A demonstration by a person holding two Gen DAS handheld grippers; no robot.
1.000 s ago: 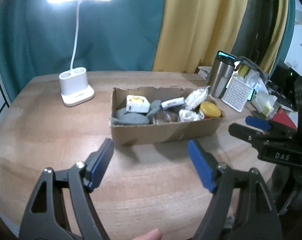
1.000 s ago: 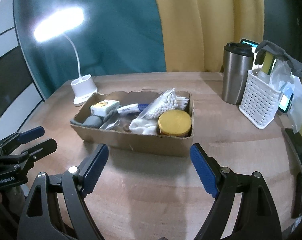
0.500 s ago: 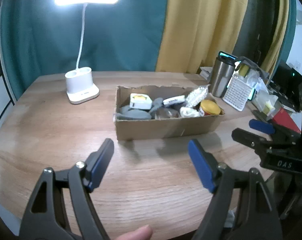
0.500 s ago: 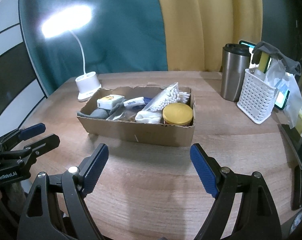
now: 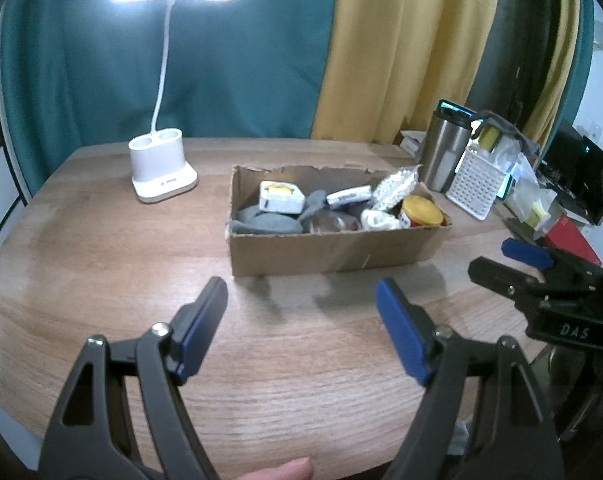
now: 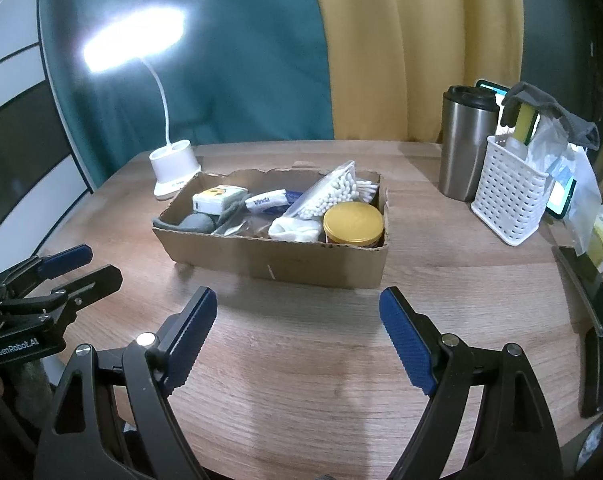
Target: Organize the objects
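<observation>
- Both cameras pulled back since a second ago; cardboard box (image 6: 277, 240) sits farther off, contents unchanged.
- Left claw (image 5: 301, 328) gaping, holding nothing; right claw (image 6: 297, 334) same.
- Box mid-surface (image 6: 301, 380), at 12 o'clock of both claws; holds yellow-lid jar (image 6: 353, 224), cotton swab bag (image 6: 333, 196), tissue pack (image 6: 269, 202), tape measure (image 5: 281, 198), grey socks (image 5: 265, 224).
- Lamp (image 5: 161, 176) at 10 o'clock, steel tumbler (image 6: 467, 144) and white basket (image 6: 509, 192) at 2.
- Step unclear: either items already boxed, or about to be sorted out; no move named.
</observation>
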